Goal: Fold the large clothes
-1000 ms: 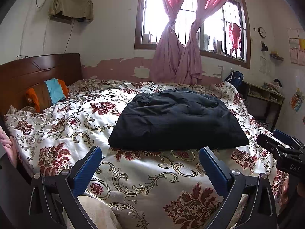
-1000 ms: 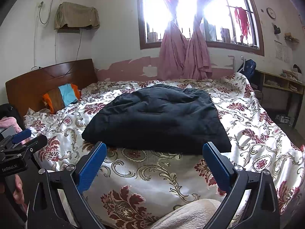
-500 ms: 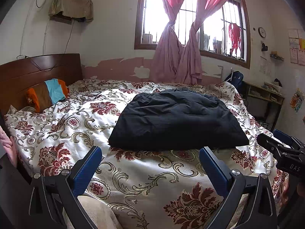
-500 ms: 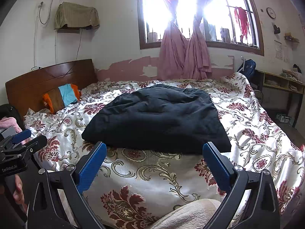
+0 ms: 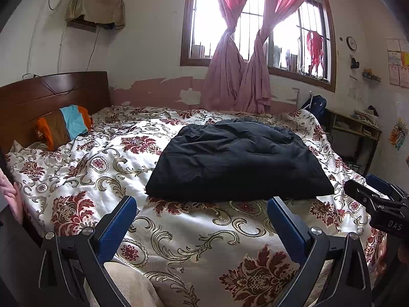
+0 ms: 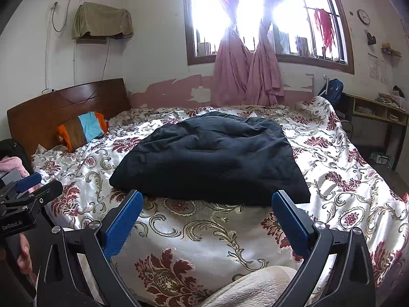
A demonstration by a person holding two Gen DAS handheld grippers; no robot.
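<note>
A dark navy garment [image 5: 237,163] [image 6: 209,158] lies folded into a puffy rectangle in the middle of the bed. My left gripper [image 5: 202,217] hovers over the near edge of the bed, short of the garment, jaws wide apart with nothing between them. My right gripper [image 6: 207,212] is held the same way, open and empty, just in front of the garment's near edge. Each gripper shows at the side of the other's view: the right gripper [image 5: 375,199], the left gripper [image 6: 28,189].
The bed's floral cover [image 5: 194,232] spreads all around the garment. A striped pillow [image 5: 64,125] leans on the wooden headboard [image 5: 51,89] at left. Pink curtains [image 5: 237,81] hang by the window. A desk [image 6: 375,112] stands right of the bed. Beige fabric [image 6: 255,286] shows below the grippers.
</note>
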